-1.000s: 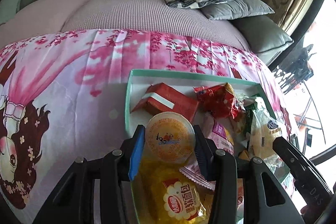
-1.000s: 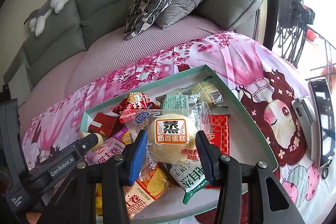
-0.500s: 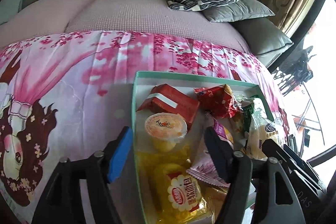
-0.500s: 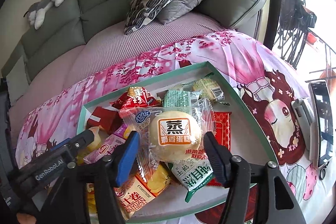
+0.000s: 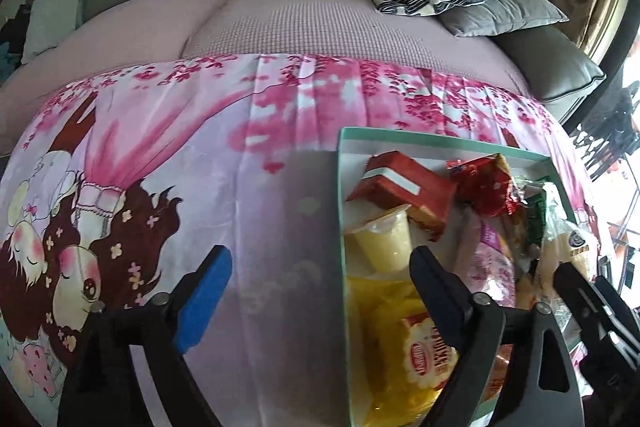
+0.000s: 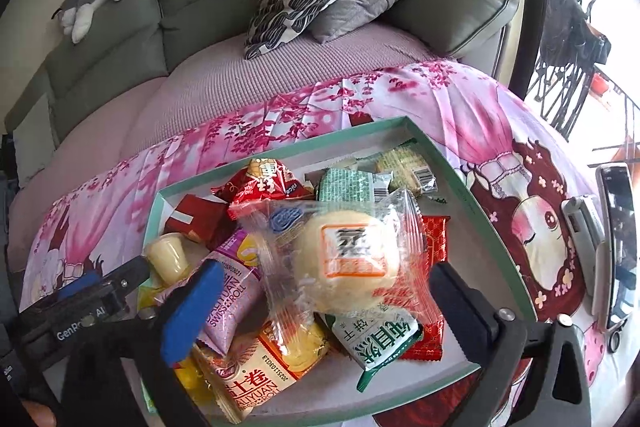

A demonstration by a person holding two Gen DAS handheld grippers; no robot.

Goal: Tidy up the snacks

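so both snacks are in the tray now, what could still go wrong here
1. The steamed cake pack lies on top of a loose heap, tilted; it could slide off toward the tray rim once the open right gripper, whose jaws have just been opening, pulls away.
2. The jelly cup lies on its side close to a finger of the open left gripper; lifting out carelessly might knock it.
3. The phone sits near the tray and could get bumped.

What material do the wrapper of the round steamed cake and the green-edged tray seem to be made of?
Steamed cake wrapper: thin clear plastic film, glossy; it crinkles and the cake shows through.
Tray: probably cardboard with a matte finish; thin, flat, straight walls, no shine.
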